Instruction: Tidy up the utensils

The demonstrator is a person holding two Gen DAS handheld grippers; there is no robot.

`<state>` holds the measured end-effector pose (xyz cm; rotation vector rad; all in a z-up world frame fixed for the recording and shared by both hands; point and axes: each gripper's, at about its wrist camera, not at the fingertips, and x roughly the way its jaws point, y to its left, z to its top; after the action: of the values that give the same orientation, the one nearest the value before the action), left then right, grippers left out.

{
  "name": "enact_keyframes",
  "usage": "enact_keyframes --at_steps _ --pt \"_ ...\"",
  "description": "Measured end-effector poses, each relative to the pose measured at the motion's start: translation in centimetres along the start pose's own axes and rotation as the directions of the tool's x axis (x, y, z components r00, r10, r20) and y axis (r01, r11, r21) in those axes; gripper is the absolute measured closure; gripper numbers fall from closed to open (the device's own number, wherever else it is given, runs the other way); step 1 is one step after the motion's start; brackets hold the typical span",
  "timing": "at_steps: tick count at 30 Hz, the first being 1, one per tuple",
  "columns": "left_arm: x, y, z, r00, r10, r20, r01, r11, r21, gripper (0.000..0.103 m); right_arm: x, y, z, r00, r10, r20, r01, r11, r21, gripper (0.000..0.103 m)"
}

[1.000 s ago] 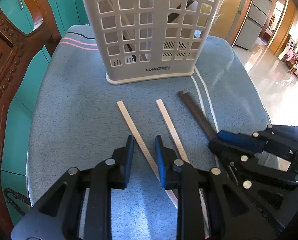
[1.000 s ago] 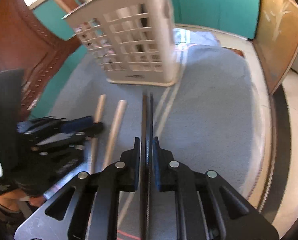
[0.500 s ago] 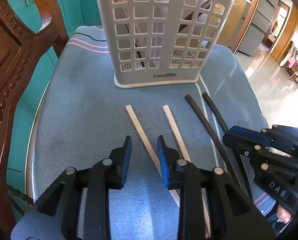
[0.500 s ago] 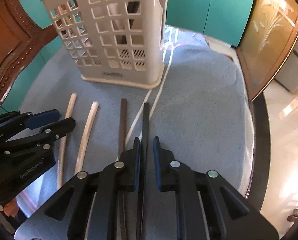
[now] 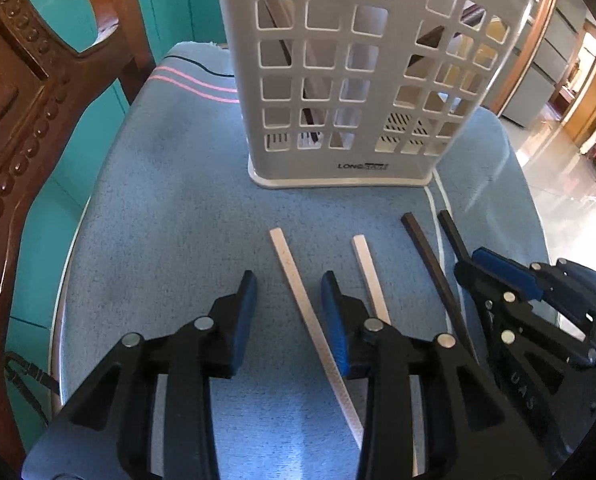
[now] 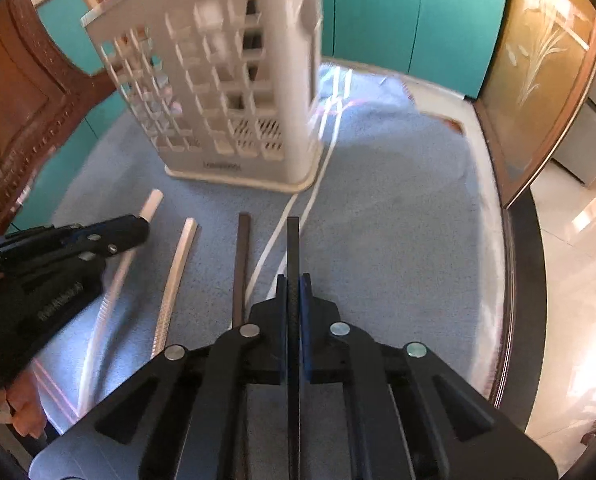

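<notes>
A white slotted utensil basket [image 5: 362,80] stands upright on the blue cloth; it also shows in the right wrist view [image 6: 226,92]. Two white chopsticks [image 5: 298,292] [image 5: 368,268] and a dark chopstick [image 5: 430,264] lie in front of it. My left gripper [image 5: 288,296] is open over the left white chopstick. My right gripper [image 6: 294,284] is shut on a second dark chopstick [image 6: 293,240], held just off the cloth beside the lying dark one [image 6: 242,260]. The right gripper also shows in the left wrist view [image 5: 474,268].
A carved wooden chair back [image 5: 22,128] stands at the left. Teal cabinets [image 6: 414,12] line the back. The cloth-covered table's edge [image 6: 502,248] drops off at the right to a shiny floor. Some sticks stand inside the basket.
My left gripper has opened wider over the left white chopstick. My right gripper, still shut on the dark chopstick, has shifted with it; the view has swung and blurred.
</notes>
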<state>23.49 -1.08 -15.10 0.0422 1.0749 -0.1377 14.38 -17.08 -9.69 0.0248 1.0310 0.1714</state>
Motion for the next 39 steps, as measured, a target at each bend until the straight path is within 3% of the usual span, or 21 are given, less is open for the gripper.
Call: enact_keyframes --at_steps 2,5,8,12,16,17,21,24,26,29,30,31,33,35,36,37,39 --pt "-0.1 -0.1 0.0 1.0 -0.006 0.002 0.006 1.0 -0.009 0.09 -2.2 -0.3 0.0 0.998 0.025 0.051 -0.026 1.0 0.006 0.096" --pt "-0.6 0.0 0.1 0.998 -0.067 0.016 0.068 0.996 -0.049 0.095 -6.3 -0.8 -0.2 0.987 0.071 0.141 -0.072 0.997 0.0 0.096" --pt "-3.7 -0.4 0.5 0.992 -0.071 0.108 0.076 0.996 -0.044 0.096 -10.4 -1.1 -0.4 0.968 0.117 0.22 -0.118 0.993 -0.007 0.096" --pt "-9.6 0.0 0.3 0.951 -0.103 0.293 0.118 0.992 -0.036 0.096 -16.2 -1.2 -0.3 0.928 0.166 0.333 -0.169 0.985 -0.019 0.096" --pt "-15.7 0.4 -0.6 0.868 -0.121 0.481 0.144 0.989 -0.012 0.096 -20.7 -1.6 2.3 0.879 0.178 0.442 -0.197 0.98 -0.003 0.096" --pt "-16.9 0.5 -0.8 0.851 -0.122 0.51 0.149 0.989 -0.012 0.096 -20.7 -1.6 2.3 0.879 0.178 0.442 -0.197 0.98 -0.003 0.096" --pt "-22.2 1.3 -1.0 0.763 -0.132 0.633 0.19 0.981 -0.025 0.096 -24.1 -1.5 5.8 0.826 0.147 0.544 -0.187 0.982 0.019 0.096" --pt "-25.8 2.3 0.1 0.691 -0.124 0.712 0.218 0.975 -0.042 0.096 -24.9 -1.0 8.2 0.808 0.124 0.576 -0.177 0.984 0.036 0.096" --pt "-28.3 2.6 1.3 0.626 -0.077 0.776 0.206 0.976 -0.069 0.096 -24.8 -0.8 9.2 0.804 0.107 0.585 -0.171 0.984 0.054 0.096" --pt "-30.2 3.7 3.5 0.537 -0.053 0.842 0.271 0.956 -0.113 0.096 -24.3 -0.5 10.4 0.793 0.08 0.603 -0.155 0.985 0.073 0.096" --pt "-30.4 4.1 4.0 0.517 -0.034 0.856 0.28 0.951 -0.131 0.096 -24.1 -0.4 10.7 0.79 0.072 0.609 -0.153 0.985 0.082 0.096" --pt "-30.5 4.3 5.1 0.486 0.0 0.874 0.285 0.945 -0.158 0.096 -23.9 -0.5 11.0 0.785 0.067 0.616 -0.156 0.983 0.093 0.096" --pt "-30.1 4.6 6.2 0.454 0.049 0.889 0.278 0.941 -0.194 0.096 -23.0 -0.9 11.9 0.774 0.053 0.631 -0.165 0.979 0.12 0.096" --pt "-28.5 4.8 7.6 0.465 0.095 0.88 0.245 0.942 -0.231 0.096 -22.7 -1.3 12.1 0.756 0.037 0.653 -0.173 0.974 0.144 0.096" --pt "-27.5 4.9 8.1 0.485 0.103 0.869 0.238 0.94 -0.244 0.096 -22.4 -1.7 12.2 0.75 0.033 0.661 -0.177 0.972 0.152 0.096" --pt "-26.1 4.9 8.8 0.52 0.103 0.848 0.234 0.938 -0.257 0.096 -21.9 -1.8 12.3 0.743 0.024 0.669 -0.181 0.969 0.166 0.096" --pt "-24.3 5.0 9.5 0.567 0.114 0.816 0.199 0.942 -0.27 0.096 -20.6 -1.8 12.4 0.74 0.027 0.672 -0.185 0.969 0.164 0.096"
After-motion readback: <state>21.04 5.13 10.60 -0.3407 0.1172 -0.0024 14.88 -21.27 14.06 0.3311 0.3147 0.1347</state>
